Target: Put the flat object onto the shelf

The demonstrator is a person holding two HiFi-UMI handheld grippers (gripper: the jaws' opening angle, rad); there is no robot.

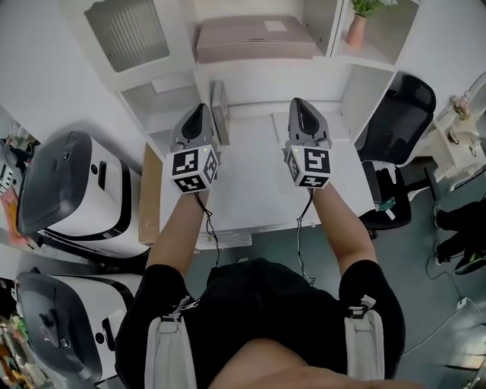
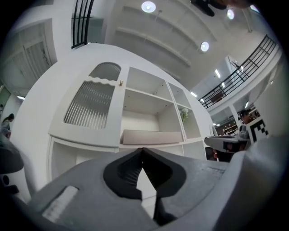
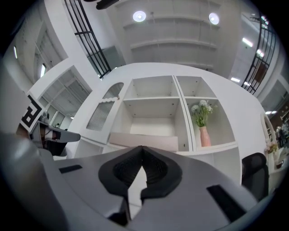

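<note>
Flat box [image 1: 254, 39] lies on the shelf [image 1: 266, 70]; left gripper [image 1: 199, 110] and right gripper [image 1: 301, 105] sit below it over the desk [image 1: 250, 194], jaws closed, empty.

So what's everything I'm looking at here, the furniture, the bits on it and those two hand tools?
shelf unit: one, white, behind the desk
ribbed door: one, white, on the shelf unit's left
flat box: one, pinkish beige, lying on the middle shelf
vase: one, pink, right compartment
plant: one, green, in the vase
desk: one, white, under the grippers
office chair: one, black, right of the desk
machines: two, white and grey, far left
left gripper: one, grey, jaws shut, empty
right gripper: one, grey, jaws shut, empty
</note>
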